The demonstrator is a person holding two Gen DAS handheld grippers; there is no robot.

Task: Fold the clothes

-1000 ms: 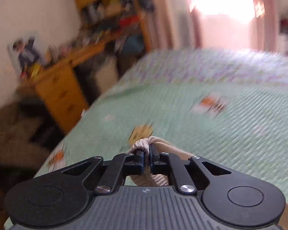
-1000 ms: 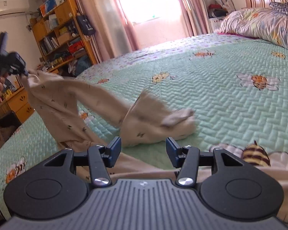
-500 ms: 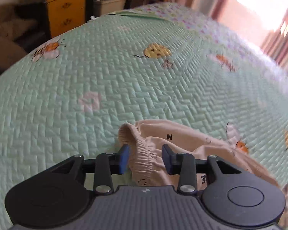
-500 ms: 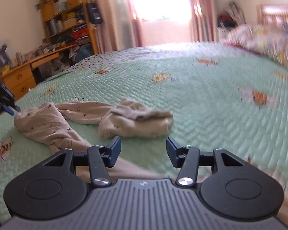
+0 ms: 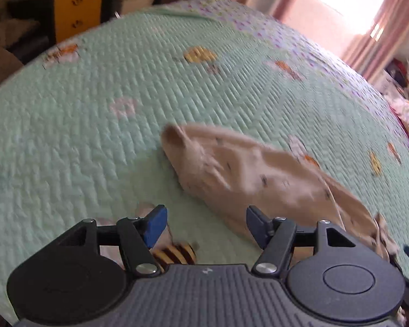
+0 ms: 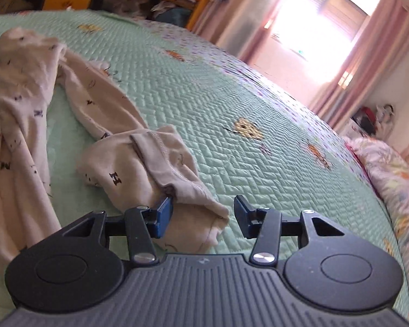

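I have a pair of beige trousers [image 6: 27,103] lying loose on the green quilted bed [image 6: 259,163], the legs crumpled and one end bunched up just in front of me. My left gripper [image 5: 205,226] has just been opening; its jaws stand apart with nothing between them, and the waistband end of the trousers [image 5: 231,169] lies on the quilt just beyond and to the right of it. My right gripper [image 6: 203,219] has just been closing a little, but its jaws are apart too: the hem of the bunched leg lies between them, against the left pad and clear of the right one, so I am not gripping it yet.

I judge this as the laying-out step: the garment is down on the bed but not flat, and no fold is made. My next move calls for closing my right gripper on that hem and drawing the leg out straight, while my left takes a fresh hold at the waistband, so that the two legs lie smooth together before I fold.
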